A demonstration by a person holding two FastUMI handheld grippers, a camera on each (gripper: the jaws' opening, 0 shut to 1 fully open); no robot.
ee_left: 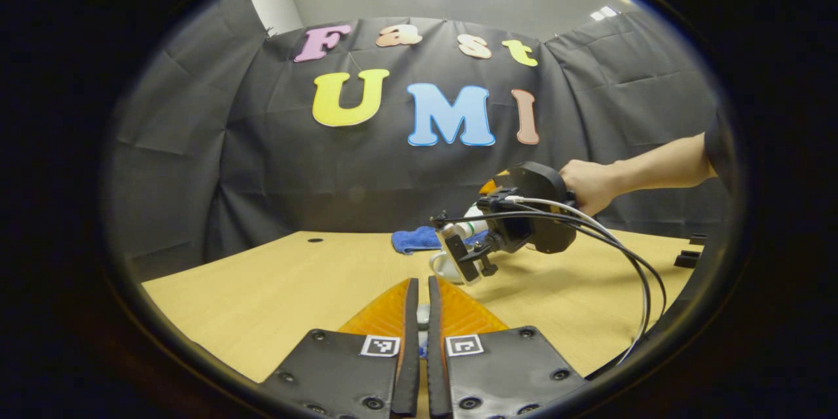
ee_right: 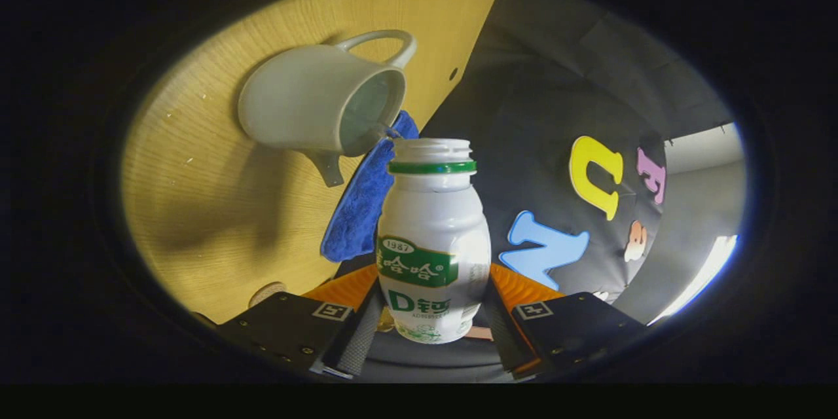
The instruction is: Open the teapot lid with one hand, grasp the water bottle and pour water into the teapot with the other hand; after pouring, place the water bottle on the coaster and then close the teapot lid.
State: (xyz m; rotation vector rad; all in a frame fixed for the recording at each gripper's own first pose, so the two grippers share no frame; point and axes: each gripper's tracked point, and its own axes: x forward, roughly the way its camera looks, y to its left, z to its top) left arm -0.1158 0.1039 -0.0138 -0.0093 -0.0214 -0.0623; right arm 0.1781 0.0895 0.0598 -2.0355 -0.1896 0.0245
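- Nearest in the right gripper view, the right tool (ee_right: 432, 327) is seen clenched on the water bottle (ee_right: 433, 242), both fingers pressed to its lower body.
- The bottle is shown uncapped: white plastic, green neck ring, green label. It is judged light, smooth and a little squeezable, so a hold low on the belly seems wisest.
- Its open mouth is tipped toward the teapot (ee_right: 324, 101), whose opening is seen uncovered; pouring is judged to be under way.
- The teapot is pale glazed ceramic, judged heavy and fragile, and is set on the bench (ee_right: 196, 209) beside a blue cloth (ee_right: 363, 209).
- In the left gripper view, the left tool (ee_left: 422, 308) is seen nearly closed on something pale and small, judged perhaps the lid; this cannot be told.
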